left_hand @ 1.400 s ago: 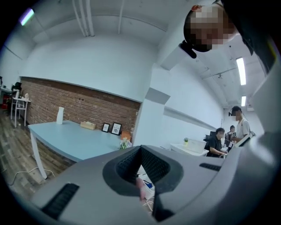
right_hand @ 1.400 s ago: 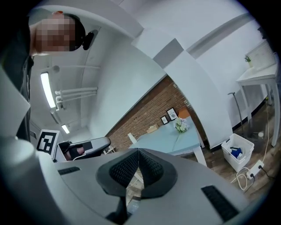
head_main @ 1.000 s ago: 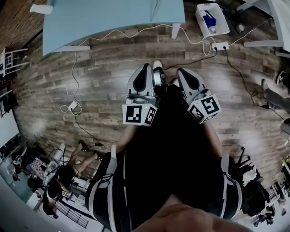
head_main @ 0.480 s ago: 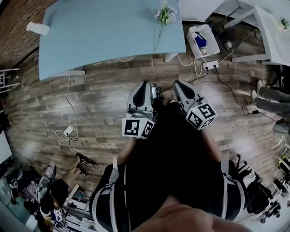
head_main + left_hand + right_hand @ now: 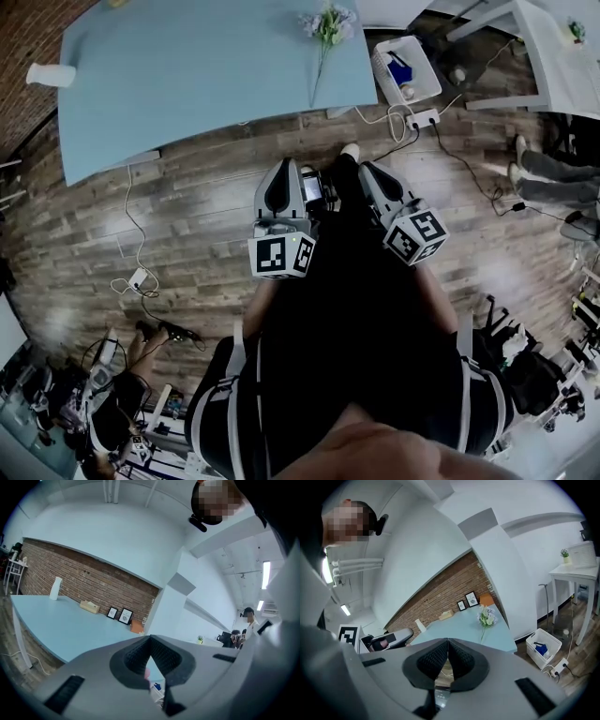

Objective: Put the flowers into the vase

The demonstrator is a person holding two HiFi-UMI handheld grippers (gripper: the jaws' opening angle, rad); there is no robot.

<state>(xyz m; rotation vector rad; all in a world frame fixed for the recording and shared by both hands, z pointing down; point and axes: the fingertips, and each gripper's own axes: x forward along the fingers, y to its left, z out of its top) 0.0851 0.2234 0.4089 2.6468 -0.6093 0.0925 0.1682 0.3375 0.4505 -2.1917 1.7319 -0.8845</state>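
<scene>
Left gripper [image 5: 150, 640]: you hold it clenched, jaws tip to tip with nothing between them, over the wood floor [image 5: 187, 216] on the near side of the table.
Right gripper [image 5: 447, 641]: also closed and empty, just beside the left one.
Flowers [image 5: 328, 22]: lying flat on the blue table [image 5: 187, 75] toward its far right corner, stem running toward the near edge; well apart from both your grippers.
White vase [image 5: 49, 74]: at the table's left end, well apart from the flowers.
Head view only: power strip [image 5: 422, 117] and cables on the floor, near the white basket [image 5: 405, 67] right of the table.
Left gripper view only: vase standing upright before the brick wall [image 5: 93, 583]; tan box [image 5: 89, 606]; people [image 5: 246, 620] far right.
Right gripper view only: white side table [image 5: 576, 573] bearing a small potted plant [image 5: 566, 553], far right.
Both gripper views: two framed pictures [image 5: 119, 615] against the wall.
Writing: black-and-white square patterns on each marker cube [image 5: 281, 255]; the framed prints are too small to read.
</scene>
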